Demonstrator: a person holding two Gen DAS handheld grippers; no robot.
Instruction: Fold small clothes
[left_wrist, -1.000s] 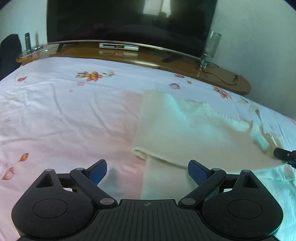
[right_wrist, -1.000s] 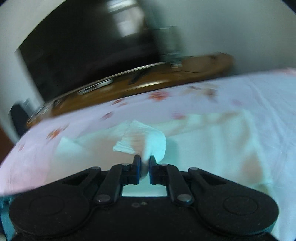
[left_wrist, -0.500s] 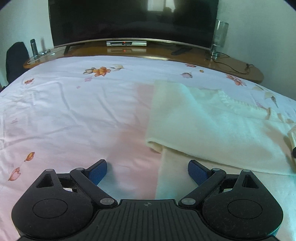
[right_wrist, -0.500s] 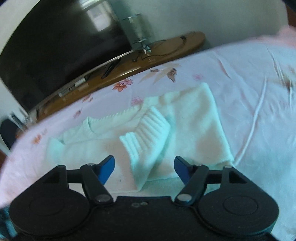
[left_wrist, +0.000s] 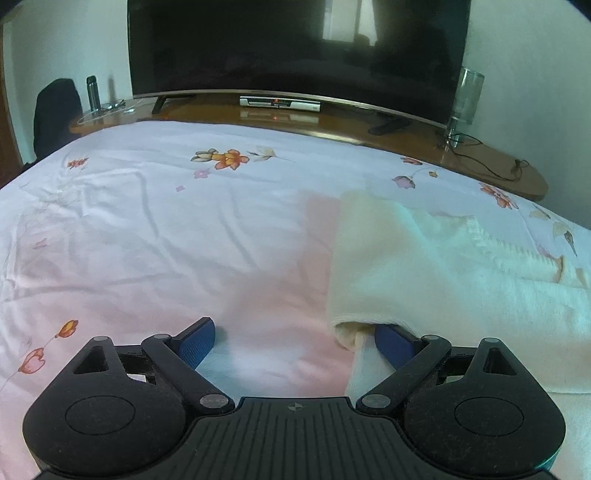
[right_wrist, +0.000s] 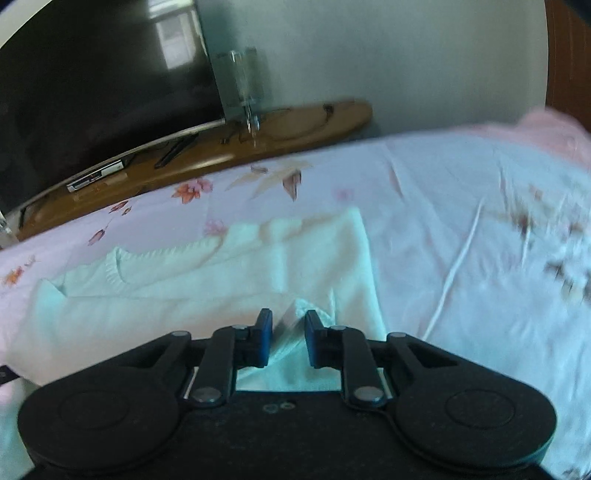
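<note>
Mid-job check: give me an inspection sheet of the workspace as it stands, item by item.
Surface: bed sheet, white-pink with flower print, lightly creased.
Job's things: cream knit sweater lying flat on the sheet, one side folded over; ribbed neckline visible.
Clutter: nothing seen on the sheet besides the sweater.
Grippers: left tool wide open, its right pad at the sweater's folded edge, nothing clamped. Right tool closing, a fold of sweater between the pads, a gap showing on each side.
Cables: black cable on the wooden shelf.
Surroundings: dark TV, set-top box, glass vase, bottle.
</note>
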